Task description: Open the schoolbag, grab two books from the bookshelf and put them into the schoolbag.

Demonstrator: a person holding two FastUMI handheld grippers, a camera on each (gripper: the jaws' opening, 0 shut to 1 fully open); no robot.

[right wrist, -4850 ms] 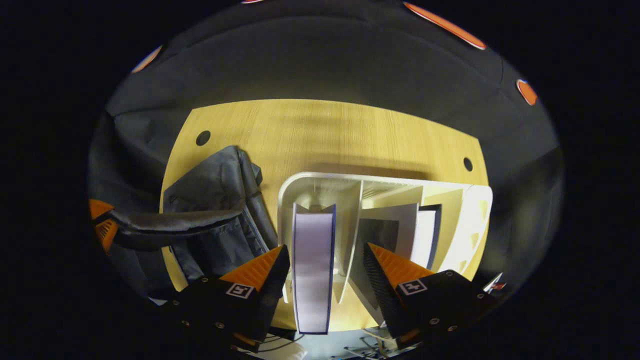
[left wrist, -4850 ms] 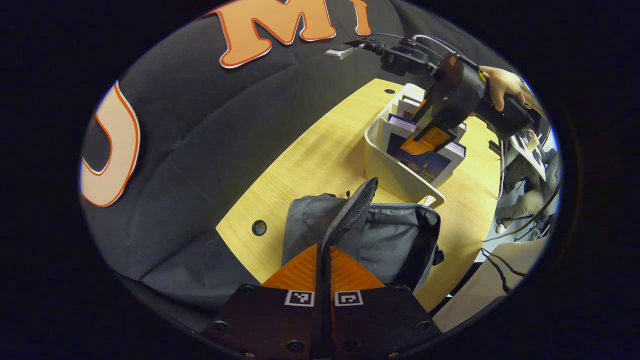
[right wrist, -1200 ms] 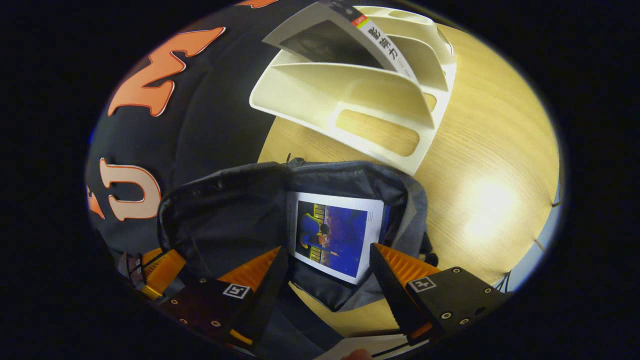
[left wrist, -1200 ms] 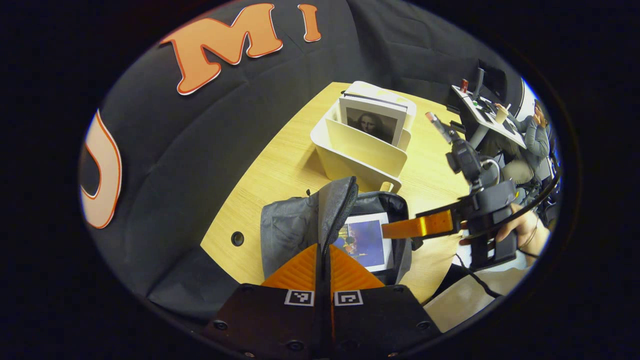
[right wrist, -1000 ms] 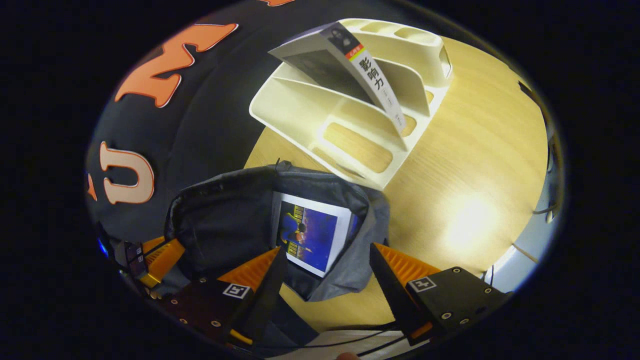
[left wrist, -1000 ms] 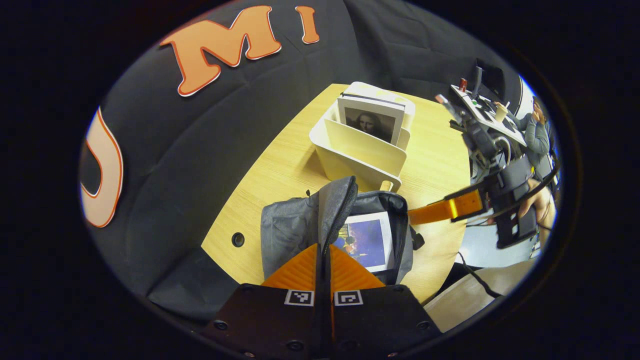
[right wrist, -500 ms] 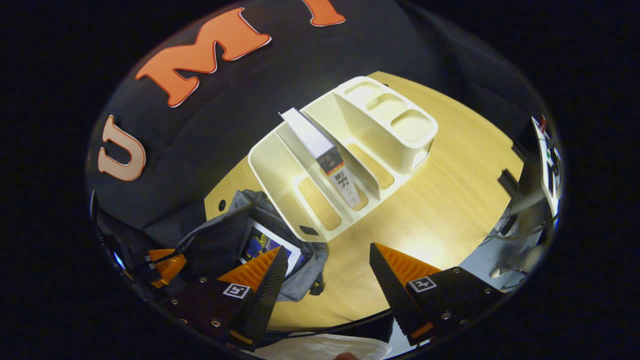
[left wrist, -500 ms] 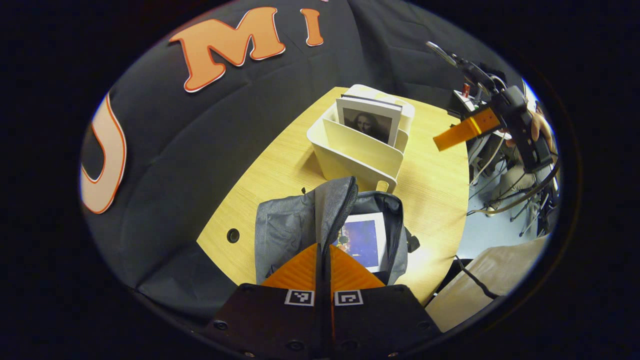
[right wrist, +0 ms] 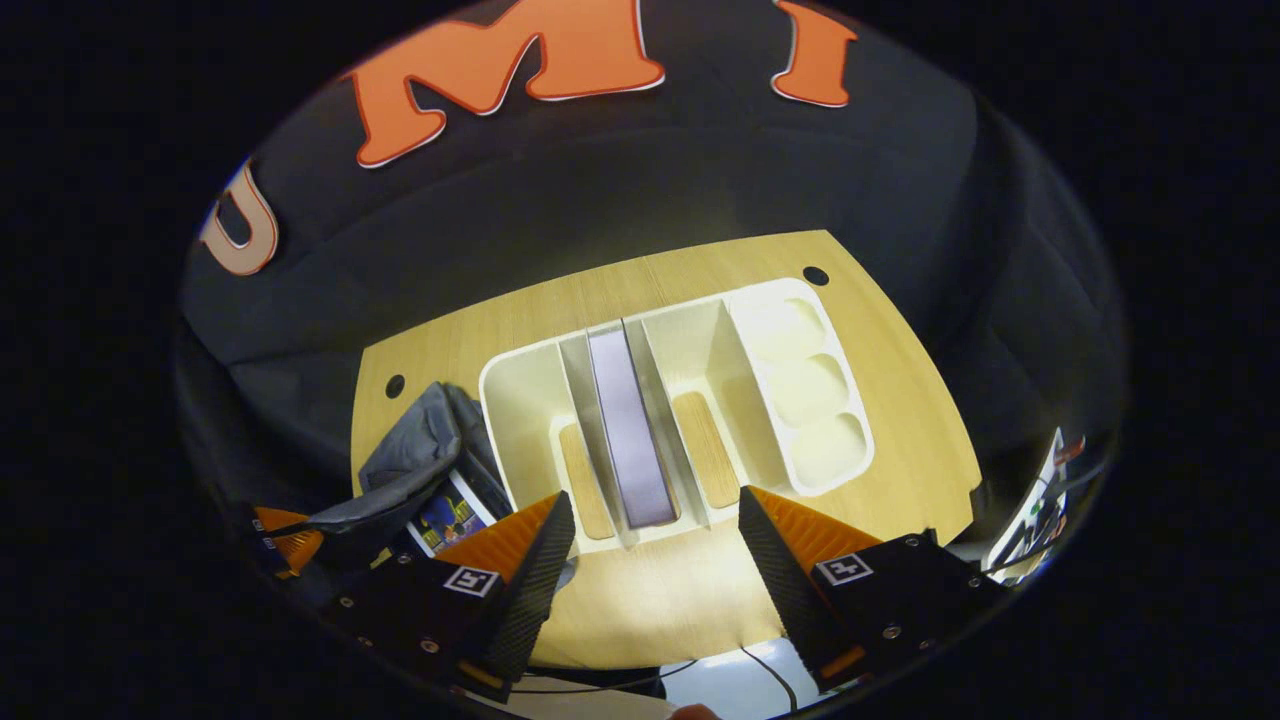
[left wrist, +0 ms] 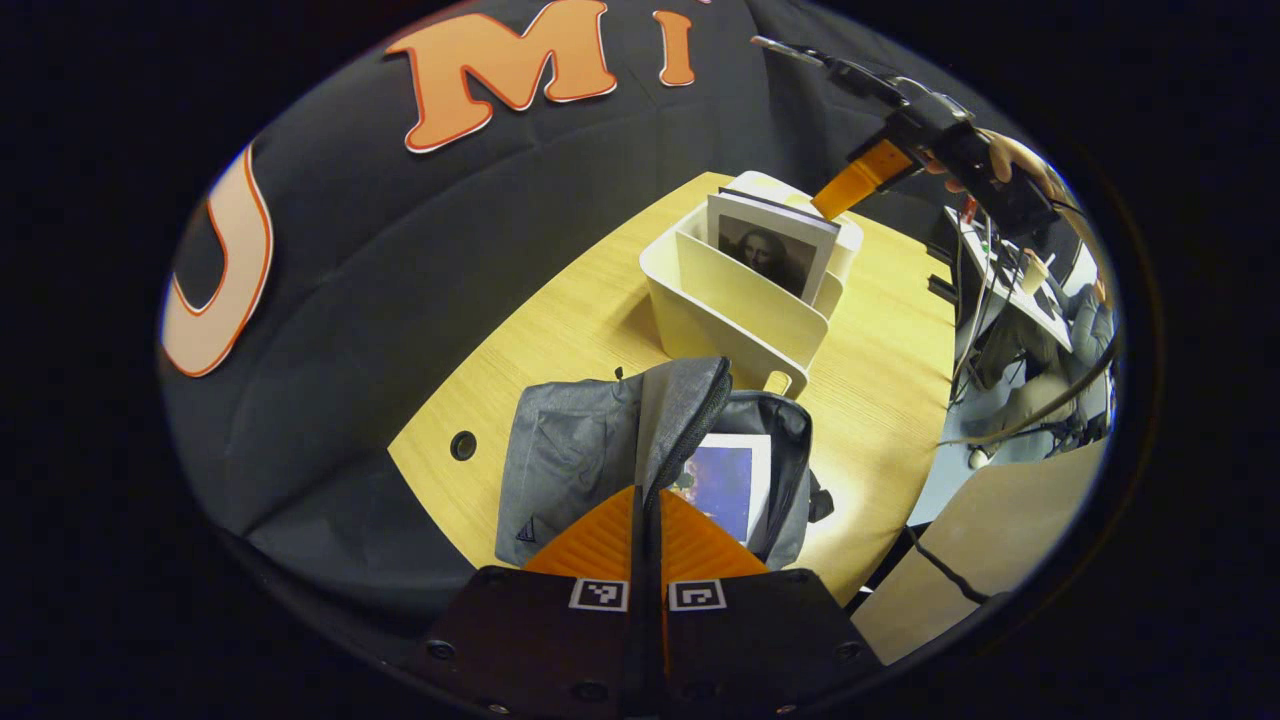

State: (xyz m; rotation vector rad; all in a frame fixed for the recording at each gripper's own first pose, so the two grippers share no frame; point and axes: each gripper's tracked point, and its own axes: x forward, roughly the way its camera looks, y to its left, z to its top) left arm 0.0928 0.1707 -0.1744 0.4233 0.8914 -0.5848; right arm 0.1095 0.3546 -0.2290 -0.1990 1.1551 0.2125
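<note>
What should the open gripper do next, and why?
Probably lower the open right gripper straight down around the remaining book standing in the bookshelf. One book already lies inside the schoolbag, whose flap the left gripper pinches open, so one more is needed.

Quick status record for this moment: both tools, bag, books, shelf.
left tool: shut on the bag flap, holding it up
right tool: open, empty, above the shelf
bag: open on the table
book in bag: one, lying flat
book in shelf: one, upright in a middle slot
</note>
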